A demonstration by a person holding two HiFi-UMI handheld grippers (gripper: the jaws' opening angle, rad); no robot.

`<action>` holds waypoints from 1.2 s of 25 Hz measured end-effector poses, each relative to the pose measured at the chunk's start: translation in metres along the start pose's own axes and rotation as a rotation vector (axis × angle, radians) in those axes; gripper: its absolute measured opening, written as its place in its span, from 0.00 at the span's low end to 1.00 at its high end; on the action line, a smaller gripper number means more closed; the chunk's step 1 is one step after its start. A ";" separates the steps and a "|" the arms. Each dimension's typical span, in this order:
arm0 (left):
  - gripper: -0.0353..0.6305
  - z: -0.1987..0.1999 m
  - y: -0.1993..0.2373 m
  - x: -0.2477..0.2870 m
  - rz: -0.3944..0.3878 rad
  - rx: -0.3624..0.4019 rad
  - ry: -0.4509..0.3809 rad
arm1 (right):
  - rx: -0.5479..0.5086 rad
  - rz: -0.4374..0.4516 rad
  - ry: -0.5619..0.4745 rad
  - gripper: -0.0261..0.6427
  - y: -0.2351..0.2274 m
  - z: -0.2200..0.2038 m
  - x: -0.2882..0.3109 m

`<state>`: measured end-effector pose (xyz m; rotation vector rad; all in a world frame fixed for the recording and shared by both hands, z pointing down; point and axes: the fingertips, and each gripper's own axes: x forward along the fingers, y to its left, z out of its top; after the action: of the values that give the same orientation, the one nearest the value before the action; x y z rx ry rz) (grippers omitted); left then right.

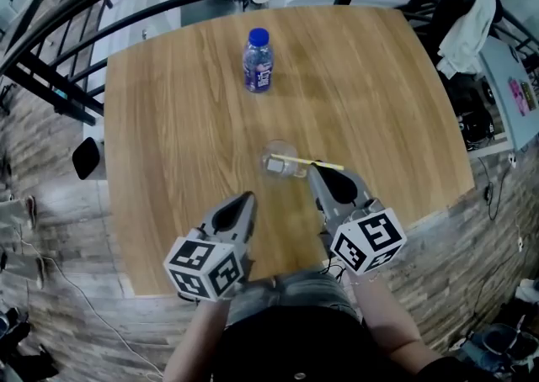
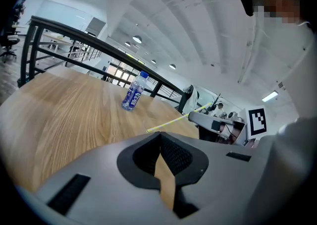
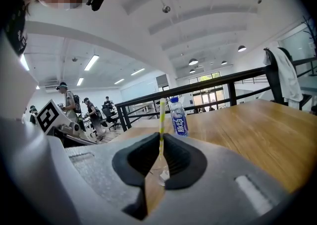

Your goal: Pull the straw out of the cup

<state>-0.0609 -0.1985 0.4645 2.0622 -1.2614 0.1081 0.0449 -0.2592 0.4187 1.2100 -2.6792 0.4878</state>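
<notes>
Clamping the yellow-striped straw (image 3: 161,116) between its closed jaws, the right hand-held gripper (image 1: 315,170) is holding it just beside the clear cup (image 1: 282,160). In the head view the straw is running nearly level from the cup's mouth, through the jaw tips and out past them to the right. Whether its far tip is dipping inside the cup or hanging just above the rim cannot be told. In the right gripper view the cup is showing low between the jaws, right under the straw. The cup is standing upright near the middle of the wooden desk (image 1: 168,119). The left hand-held gripper (image 1: 248,198) is hovering near the cup's left side, apart from it, with its jaws together and gripping nothing. A blue-capped bottle (image 1: 258,61) is standing upright farther across the desk, well apart from both grippers.
</notes>
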 end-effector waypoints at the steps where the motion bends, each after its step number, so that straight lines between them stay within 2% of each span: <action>1: 0.08 0.002 -0.002 -0.002 -0.003 0.005 -0.006 | -0.004 -0.001 -0.008 0.07 0.002 0.003 -0.003; 18: 0.08 0.037 -0.036 -0.037 -0.062 0.101 -0.107 | -0.078 -0.010 -0.159 0.07 0.034 0.061 -0.052; 30: 0.08 0.055 -0.048 -0.054 -0.083 0.143 -0.177 | -0.126 0.066 -0.326 0.07 0.068 0.105 -0.089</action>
<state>-0.0652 -0.1781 0.3764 2.2859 -1.3030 -0.0240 0.0516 -0.1925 0.2801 1.2631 -2.9737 0.1339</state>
